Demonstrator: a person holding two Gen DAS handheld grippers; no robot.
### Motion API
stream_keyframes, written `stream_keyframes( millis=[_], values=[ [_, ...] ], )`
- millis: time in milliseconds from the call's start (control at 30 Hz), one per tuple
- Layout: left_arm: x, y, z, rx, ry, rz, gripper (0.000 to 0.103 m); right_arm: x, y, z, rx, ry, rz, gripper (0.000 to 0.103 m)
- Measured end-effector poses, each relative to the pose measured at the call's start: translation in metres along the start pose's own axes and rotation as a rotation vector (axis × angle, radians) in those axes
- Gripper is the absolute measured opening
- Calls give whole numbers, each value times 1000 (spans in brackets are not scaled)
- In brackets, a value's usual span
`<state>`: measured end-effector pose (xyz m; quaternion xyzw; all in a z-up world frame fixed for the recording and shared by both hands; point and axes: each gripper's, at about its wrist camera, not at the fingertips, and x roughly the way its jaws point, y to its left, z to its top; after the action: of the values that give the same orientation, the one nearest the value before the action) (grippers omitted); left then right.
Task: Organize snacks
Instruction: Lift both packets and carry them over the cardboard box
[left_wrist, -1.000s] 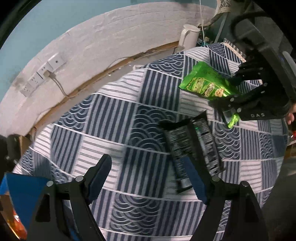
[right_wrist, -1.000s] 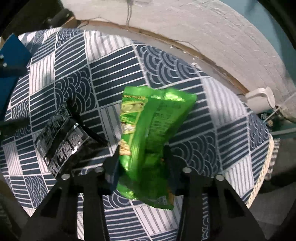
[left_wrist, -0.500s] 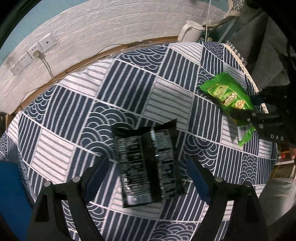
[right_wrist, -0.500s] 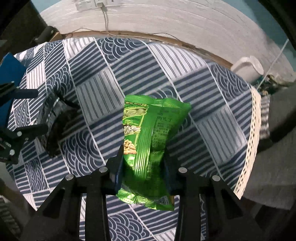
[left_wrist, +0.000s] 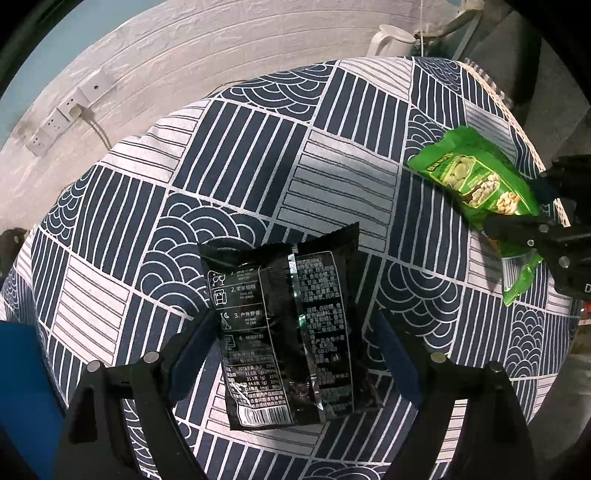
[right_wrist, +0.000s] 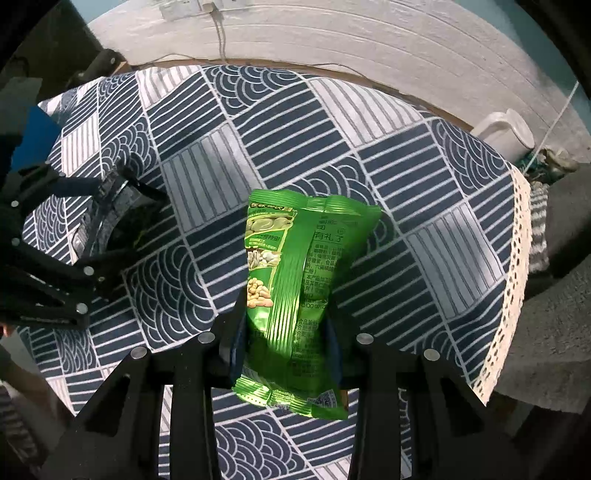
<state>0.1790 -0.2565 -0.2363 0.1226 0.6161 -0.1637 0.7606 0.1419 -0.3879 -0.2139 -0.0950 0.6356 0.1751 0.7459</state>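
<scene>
Showing: two handheld grippers working over a table draped in a navy-and-white patterned cloth (left_wrist: 332, 122), with arches and stripes in squares.
Left gripper (left_wrist: 295, 343): its two blue-padded fingers stand spread wide, one on each side of a black snack bag (left_wrist: 288, 332); whether the pads touch the bag cannot be told.
Black snack bag: lies flat on the cloth near the middle of the table, back side up — white printed text, small icons and a barcode at the near end are visible. In the right wrist view it shows dimly at the left edge (right_wrist: 114, 221), between the left gripper's fingers.
Right gripper (right_wrist: 284, 332): clamped tight on a green snack bag (right_wrist: 299, 280), pinching its lower half from both sides.
Green snack bag: held above the cloth, top end pointing away from the gripper, crinkled where squeezed; pictures of nuts and seeds run down its front. From the left wrist view it hangs at the right side of the table (left_wrist: 476, 181), near the cloth's lace-trimmed edge, well apart from the black bag.
White kettle (left_wrist: 389, 40): stands beyond the far edge of the table, against the wall.
Wall: white textured brick panel with a row of sockets (left_wrist: 70, 110) — a cable is plugged into one.
Blue object (left_wrist: 22, 398): sits at the lower left edge of the left view; too cropped to identify.
</scene>
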Motion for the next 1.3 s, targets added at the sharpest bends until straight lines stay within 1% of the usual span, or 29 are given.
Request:
stream_keyframes(
  millis=[33, 67, 100, 133, 200, 233, 400, 667, 800, 1100, 1300],
  values=[
    [1, 0, -1, 4, -5, 2, 87, 1, 2, 1, -4, 0, 5, 33],
    [1, 2, -3, 10, -4, 6, 85, 1, 3, 3, -8, -1, 9, 33],
    [3, 3, -5, 14, 4, 10, 75, 2, 5, 5, -13, -2, 12, 33],
    [2, 5, -7, 19, 4, 17, 74, 0, 5, 5, -18, -4, 15, 33],
    [1, 7, -10, 39, -10, 21, 65, -1, 6, 8, -23, -5, 19, 33],
    [-1, 8, -11, 43, -13, 20, 63, -1, 8, 9, -25, -6, 21, 33],
    [-7, 13, -16, 47, -6, 20, 63, -5, 13, 13, -34, -9, 19, 33],
    [-37, 16, -32, 75, -65, 62, 63, -23, 29, 14, -29, -37, 25, 33],
    [-61, 22, -44, 74, -92, 62, 63, -33, 39, 20, -43, -59, 32, 33],
    [-110, 62, -62, 50, -153, 95, 63, -60, 72, 37, -73, -105, 40, 33],
    [-139, 98, -80, -13, -174, 98, 63, -79, 105, 51, -107, -135, 57, 33]
  ],
)
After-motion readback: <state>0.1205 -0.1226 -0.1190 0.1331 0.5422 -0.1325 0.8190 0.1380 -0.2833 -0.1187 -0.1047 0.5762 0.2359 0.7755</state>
